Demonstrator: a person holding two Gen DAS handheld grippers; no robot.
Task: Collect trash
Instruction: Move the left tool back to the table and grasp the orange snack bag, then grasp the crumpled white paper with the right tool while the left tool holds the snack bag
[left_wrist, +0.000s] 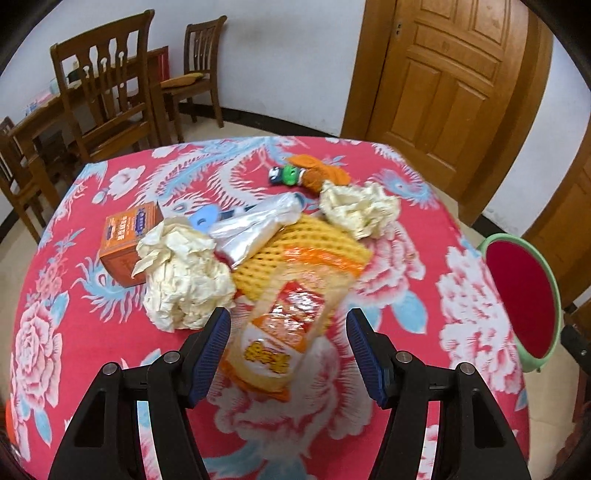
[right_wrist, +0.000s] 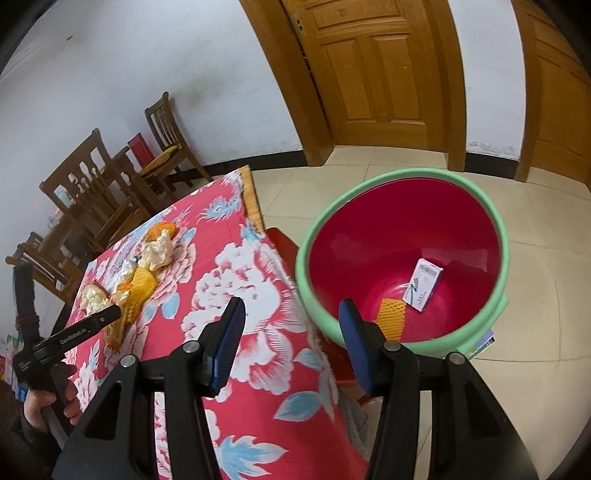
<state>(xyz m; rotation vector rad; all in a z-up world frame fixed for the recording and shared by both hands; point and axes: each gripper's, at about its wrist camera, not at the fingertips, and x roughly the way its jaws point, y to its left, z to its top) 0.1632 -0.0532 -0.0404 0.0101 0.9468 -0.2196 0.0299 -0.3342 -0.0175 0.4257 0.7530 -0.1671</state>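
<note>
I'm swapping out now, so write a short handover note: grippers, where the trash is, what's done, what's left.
Left gripper: open, empty, poised over the snack wrapper on the table.
Right gripper: open, empty, between table edge and bin.
Done: white box and a foam net piece are in the bin.
Left on the table: wrapper, yellow foam net, two paper wads, plastic bag, orange box, small bits behind.

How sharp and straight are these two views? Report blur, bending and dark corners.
Left wrist view: the snack wrapper between the fingers is smeared by motion blur; the door bows. Right wrist view: sharper, the white box in the red bin reads crisply; the door frame bends. Both views have black corners.
</note>
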